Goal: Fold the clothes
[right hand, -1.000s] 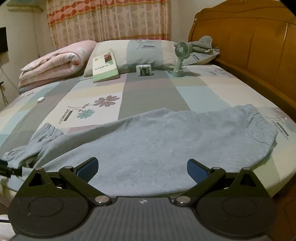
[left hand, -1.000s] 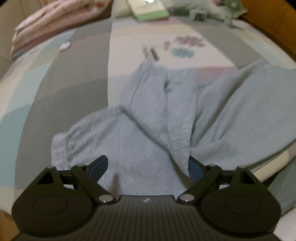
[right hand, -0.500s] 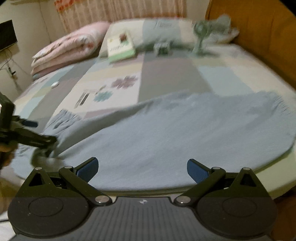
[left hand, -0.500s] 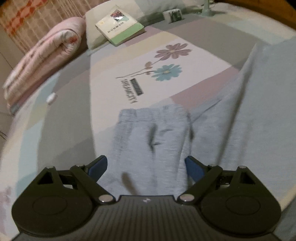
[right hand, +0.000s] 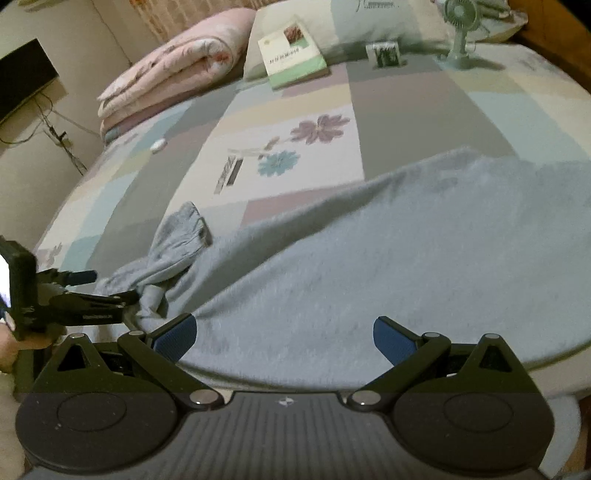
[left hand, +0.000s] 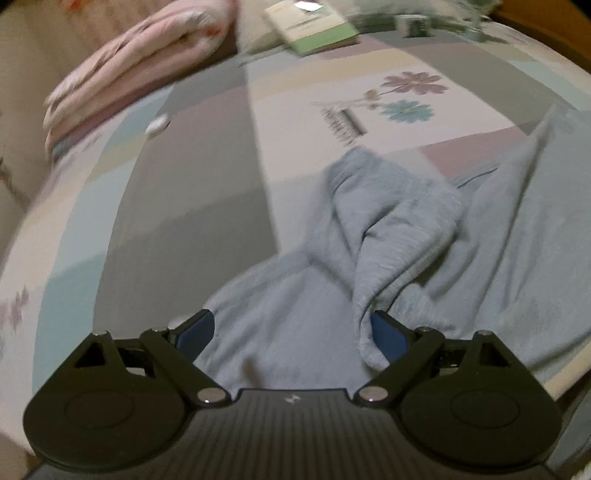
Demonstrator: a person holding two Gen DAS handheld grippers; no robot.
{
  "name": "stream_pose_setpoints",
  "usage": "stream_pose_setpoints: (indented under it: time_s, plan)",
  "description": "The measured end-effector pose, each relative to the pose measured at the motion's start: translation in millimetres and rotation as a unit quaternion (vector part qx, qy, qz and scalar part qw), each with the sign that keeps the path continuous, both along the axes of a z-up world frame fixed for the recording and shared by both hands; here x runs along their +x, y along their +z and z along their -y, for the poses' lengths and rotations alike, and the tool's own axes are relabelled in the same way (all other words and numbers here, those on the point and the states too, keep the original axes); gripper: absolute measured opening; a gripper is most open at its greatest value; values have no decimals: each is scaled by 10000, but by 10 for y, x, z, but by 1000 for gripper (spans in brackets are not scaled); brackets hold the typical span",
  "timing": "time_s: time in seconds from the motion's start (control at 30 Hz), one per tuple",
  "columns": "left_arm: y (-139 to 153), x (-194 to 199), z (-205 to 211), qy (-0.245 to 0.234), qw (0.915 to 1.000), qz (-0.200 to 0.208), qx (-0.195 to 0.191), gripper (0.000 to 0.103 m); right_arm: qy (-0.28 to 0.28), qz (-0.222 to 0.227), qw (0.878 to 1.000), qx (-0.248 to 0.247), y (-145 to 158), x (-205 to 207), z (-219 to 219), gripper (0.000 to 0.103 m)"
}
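Note:
A light grey-blue garment [right hand: 369, 258] lies spread along the near edge of the bed. Its cuffed end [right hand: 186, 230] is bunched and twisted at the left. My right gripper [right hand: 284, 334] hovers open over the garment's broad flat part, nothing between its pads. My left gripper [left hand: 291, 330] is open wide above the rumpled end [left hand: 388, 229]. A hanging fold of cloth rests against its right pad [left hand: 388, 332], and the pads do not press on it. In the right wrist view the left gripper [right hand: 114, 286] reaches in from the left edge, at the bunched fabric.
The patchwork bedsheet [right hand: 406, 107] has a flower print. At the head of the bed lie a rolled pink quilt [right hand: 173, 77], a book [right hand: 291, 55] on a pillow, a small box [right hand: 386, 55] and a small fan [right hand: 460, 29]. A small white object [right hand: 158, 144] lies on the sheet. A dark screen [right hand: 22, 77] hangs at left.
The left view pushed toward the cuff and then pulled back over the bunched cloth. The right view swung left and tilted down, bringing the left gripper into sight. Both grippers stayed open.

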State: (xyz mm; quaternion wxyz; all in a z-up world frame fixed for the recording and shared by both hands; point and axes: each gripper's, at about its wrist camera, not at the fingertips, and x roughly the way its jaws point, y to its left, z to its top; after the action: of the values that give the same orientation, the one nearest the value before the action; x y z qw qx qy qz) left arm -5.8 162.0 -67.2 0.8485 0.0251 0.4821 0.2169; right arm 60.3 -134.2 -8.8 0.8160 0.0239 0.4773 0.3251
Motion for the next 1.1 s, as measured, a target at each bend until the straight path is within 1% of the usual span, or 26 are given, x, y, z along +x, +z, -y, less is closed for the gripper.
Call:
stream_pose_setpoints:
  time_s: [0.07, 0.17, 0.23, 0.33, 0.4, 0.47, 0.6, 0.63, 0.7, 0.83, 1.0, 1.1]
  plan:
    - [-39, -153, -93, 180, 9995, 45, -256, 92, -19, -23, 10000, -73, -36, -17, -33, 103]
    - [-91, -361, -164, 376, 9969, 138, -670, 92, -35, -101, 9999, -25, -62, -22, -55, 103]
    - [-88, -441, -150, 383, 9961, 206, -773, 91, -25, -125, 9999, -6, -71, -28, -59, 103]
    - [29, -445, -64, 260, 9967, 343, -690, 91, -27, -130, 9999, -36, -84, -52, -71, 103]
    - [145, -389, 32, -14, 9965, 513, -653, 92, -41, -117, 9999, -28, -85, -60, -83, 103]
    - [196, -281, 118, -280, 9957, 615, -635, 93, -67, -98, 9999, -12, -84, -69, -79, 103]
    - [92, 55, 270, -621, 9965, 367, -430, 93, -138, -65, 9999, -20, -71, -81, -46, 103]
    - [42, 122, 276, -638, 9969, 282, -370, 93, -154, -54, 9999, -19, -66, -85, -38, 103]
    - [-45, 185, 271, -545, 9984, 128, -97, 93, -182, -47, 9998, -13, -64, -84, -18, 103]
    - [-81, 151, 157, -310, 9993, 63, 191, 93, -231, -60, 9997, 7, -73, -70, 8, 103]
    - [-19, -176, -83, 165, 9996, 194, -151, 93, -186, -119, 9998, 16, -107, -55, -16, 103]
    - [-45, -390, -227, 538, 9981, 187, -237, 93, -145, -121, 9998, -8, -112, -65, -37, 103]
